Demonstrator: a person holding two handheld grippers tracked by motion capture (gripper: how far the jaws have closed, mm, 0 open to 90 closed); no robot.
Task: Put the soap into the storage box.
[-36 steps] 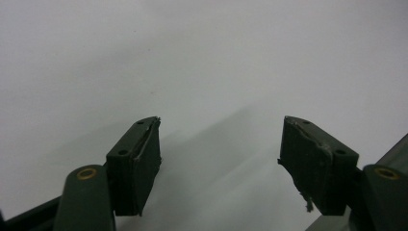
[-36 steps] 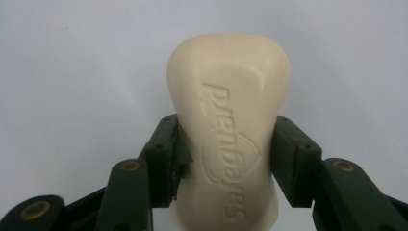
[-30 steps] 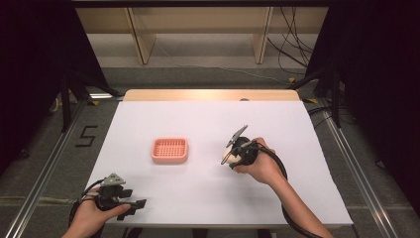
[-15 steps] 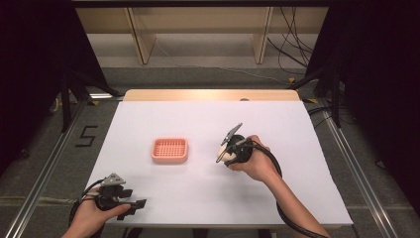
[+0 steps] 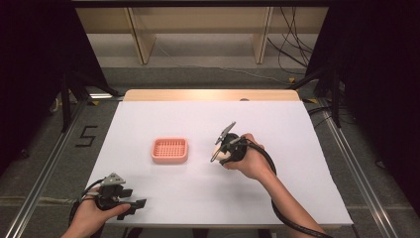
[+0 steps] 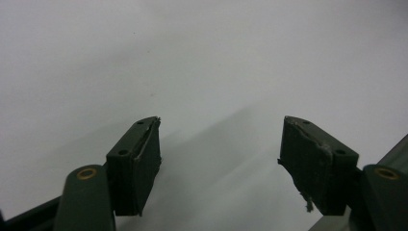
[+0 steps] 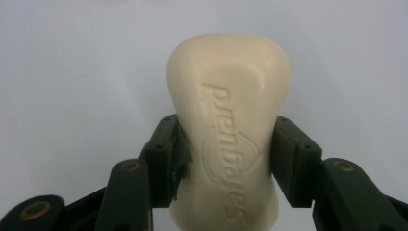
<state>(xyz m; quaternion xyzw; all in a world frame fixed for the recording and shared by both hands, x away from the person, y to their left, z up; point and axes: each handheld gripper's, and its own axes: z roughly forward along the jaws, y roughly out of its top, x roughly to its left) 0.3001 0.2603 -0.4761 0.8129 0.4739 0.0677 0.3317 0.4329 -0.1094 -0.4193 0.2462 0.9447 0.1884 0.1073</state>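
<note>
My right gripper (image 5: 218, 152) hovers over the middle of the white table (image 5: 297, 129), to the right of a pink ribbed soap dish (image 5: 170, 149). In the right gripper view, that gripper (image 7: 225, 126) is shut on a cream bar of soap (image 7: 228, 110) with embossed lettering, and the jaws press its two long sides. The soap (image 5: 226, 155) peeks out under the hand in the high view. At the table's front left corner my left gripper (image 5: 132, 197) rests low in the person's hand. Its jaws stand wide apart in the left gripper view, and the left gripper (image 6: 220, 122) holds nothing.
A wooden strip (image 5: 208, 95) runs along the table's far edge. Metal rails (image 5: 44, 168) flank the table on both sides. Beyond the table are wooden shelf legs (image 5: 141, 42) and loose cables (image 5: 289, 49) on the floor.
My right gripper has carried the soap a little to the left, closer to the pink dish. The left gripper has stayed put.
</note>
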